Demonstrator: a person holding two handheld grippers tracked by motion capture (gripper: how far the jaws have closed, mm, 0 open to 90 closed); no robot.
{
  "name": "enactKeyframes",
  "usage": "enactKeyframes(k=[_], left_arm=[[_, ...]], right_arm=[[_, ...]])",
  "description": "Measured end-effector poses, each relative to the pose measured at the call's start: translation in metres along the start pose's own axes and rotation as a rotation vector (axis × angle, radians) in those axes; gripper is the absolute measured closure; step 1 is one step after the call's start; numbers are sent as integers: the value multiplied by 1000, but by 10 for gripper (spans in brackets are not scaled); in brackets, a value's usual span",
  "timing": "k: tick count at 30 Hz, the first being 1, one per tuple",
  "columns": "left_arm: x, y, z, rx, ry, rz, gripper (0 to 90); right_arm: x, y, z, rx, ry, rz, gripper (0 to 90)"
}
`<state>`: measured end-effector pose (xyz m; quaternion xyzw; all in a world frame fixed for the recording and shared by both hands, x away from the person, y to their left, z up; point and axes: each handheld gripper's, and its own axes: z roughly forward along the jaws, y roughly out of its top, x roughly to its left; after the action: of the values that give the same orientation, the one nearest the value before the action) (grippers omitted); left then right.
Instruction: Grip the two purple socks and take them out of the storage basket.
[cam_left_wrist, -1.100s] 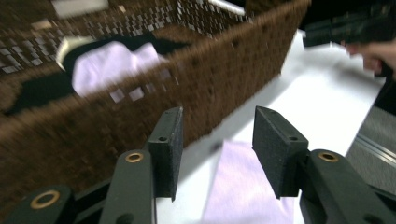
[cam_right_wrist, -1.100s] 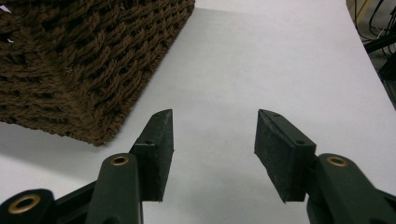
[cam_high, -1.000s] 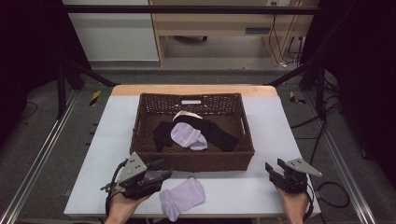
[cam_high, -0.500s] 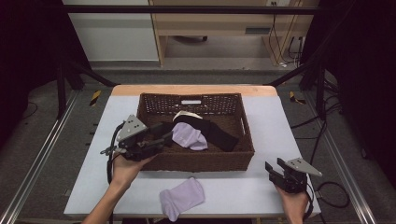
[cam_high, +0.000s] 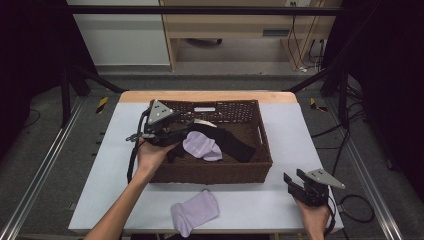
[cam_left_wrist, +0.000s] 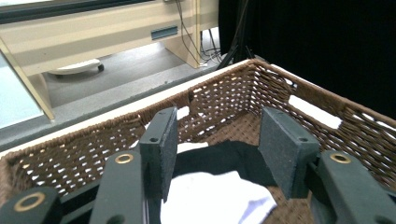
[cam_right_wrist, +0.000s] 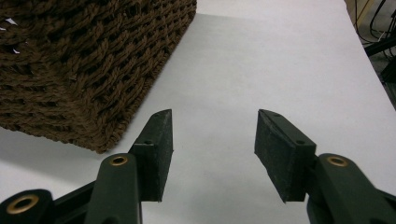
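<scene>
A brown wicker basket stands mid-table with a lavender sock and a black sock inside. A second lavender sock lies on the white table in front of it. My left gripper hovers over the basket's left part, open; its jaws have just been opening, with nothing gripped between them. In the left gripper view, the gripper looks down on the pale sock and the black sock. My right gripper rests open at the table's front right, its jaws bare.
The basket's corner lies just left of the right gripper. Bare white table runs along the basket's right side. Beyond the table's far edge are a grey floor, a wooden desk and cables.
My left hand rose from the table's front left, beside the loose lavender sock, and moved forward over the basket. The right gripper stayed put.
</scene>
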<state>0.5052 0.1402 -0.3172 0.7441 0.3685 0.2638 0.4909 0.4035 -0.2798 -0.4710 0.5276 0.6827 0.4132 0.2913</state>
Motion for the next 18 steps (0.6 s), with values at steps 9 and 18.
enactKeyframes(k=[9,18], left_arm=[[1,-7,54,76,51,36,488],[-1,-22,89,154,18,29,509]], right_arm=[[-2,0,-1,-6,4,7,469],[-1,0,-1,-6,8,5,470]])
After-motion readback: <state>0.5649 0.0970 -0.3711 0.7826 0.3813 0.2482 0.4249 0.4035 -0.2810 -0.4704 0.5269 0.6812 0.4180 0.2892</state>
